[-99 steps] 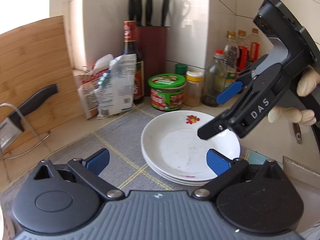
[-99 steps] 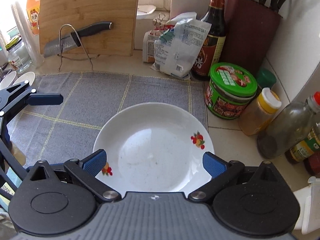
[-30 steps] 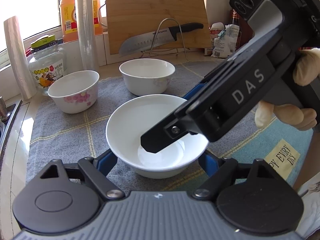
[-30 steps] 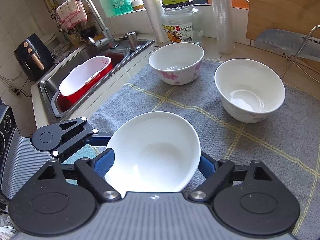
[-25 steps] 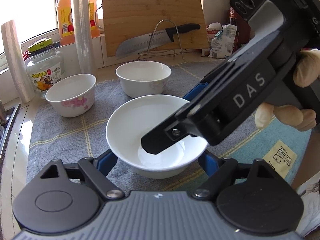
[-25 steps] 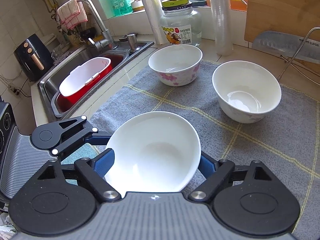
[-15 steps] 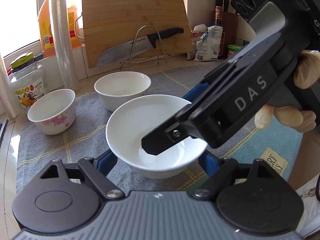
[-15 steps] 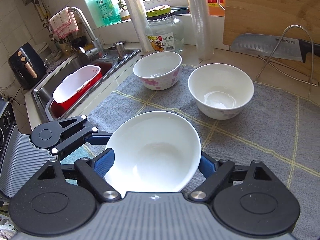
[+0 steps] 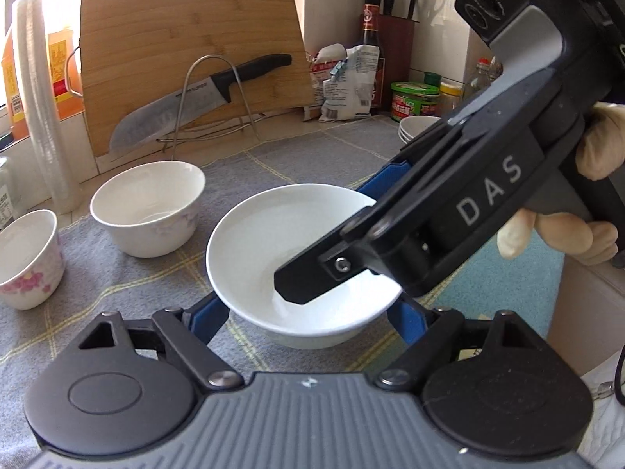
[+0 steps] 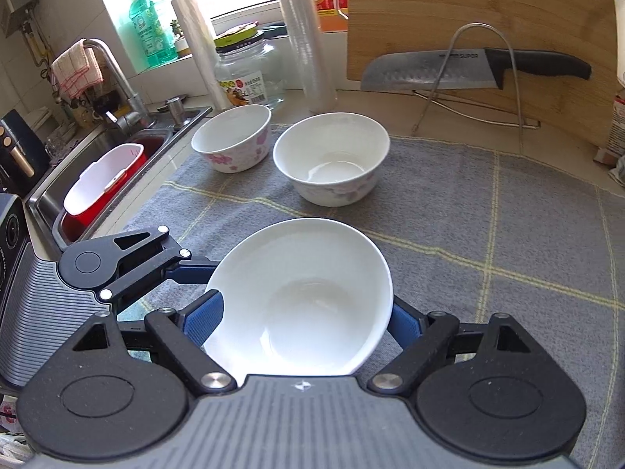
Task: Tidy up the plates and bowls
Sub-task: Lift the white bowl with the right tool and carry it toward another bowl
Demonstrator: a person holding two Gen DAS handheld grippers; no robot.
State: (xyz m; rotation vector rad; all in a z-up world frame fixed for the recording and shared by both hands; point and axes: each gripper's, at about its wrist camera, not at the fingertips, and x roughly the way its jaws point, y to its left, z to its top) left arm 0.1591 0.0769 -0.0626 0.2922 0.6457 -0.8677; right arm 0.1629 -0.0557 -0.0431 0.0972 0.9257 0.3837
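A plain white bowl [image 9: 273, 246] is held above the grey mat [image 9: 129, 273] by both grippers. My left gripper [image 9: 308, 314] has its blue pads against the bowl's sides. My right gripper [image 10: 300, 318] grips the same white bowl [image 10: 304, 293] from the other side, and its body crosses over the bowl in the left wrist view. Two more bowls stand on the mat: a plain white one [image 10: 332, 158] and a pink-flowered one [image 10: 232, 136]. A stack of plates [image 9: 416, 127] sits at the far right.
A cutting board [image 9: 187, 74] and a knife [image 9: 195, 97] on a wire stand lean at the back. Bottles, a green-lidded tin [image 9: 414, 99] and a knife block [image 9: 394, 51] fill the corner. A sink [image 10: 101, 172] with a red tub lies left of the mat.
Both grippers, first over the plate stack, closed on the white bowl and have carried it rightward along the counter; the two standing bowls slid left in view and the plate stack came into sight.
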